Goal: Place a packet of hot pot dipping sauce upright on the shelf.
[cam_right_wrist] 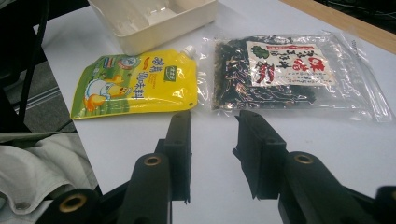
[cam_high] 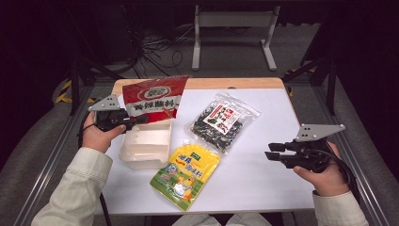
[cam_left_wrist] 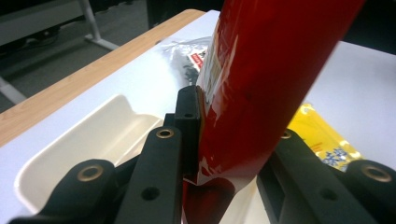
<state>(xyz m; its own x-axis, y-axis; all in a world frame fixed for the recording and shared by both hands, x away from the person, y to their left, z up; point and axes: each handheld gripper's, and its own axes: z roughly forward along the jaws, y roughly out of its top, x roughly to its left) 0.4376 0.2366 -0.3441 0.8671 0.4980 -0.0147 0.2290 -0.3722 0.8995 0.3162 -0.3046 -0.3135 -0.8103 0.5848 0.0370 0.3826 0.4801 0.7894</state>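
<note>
Clamped in the left tool (cam_high: 134,120) at nine o'clock: red bag (cam_high: 153,97), held upright over the cream tray (cam_high: 143,148). Light, slick, floppy (best pinched at an edge seam). Right tool (cam_high: 274,154) parted, empty.

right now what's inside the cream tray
The cream tray looks empty: bare dividers show in the right gripper view. The red bag, held up by the left gripper, covers its far end in the high view.
</note>
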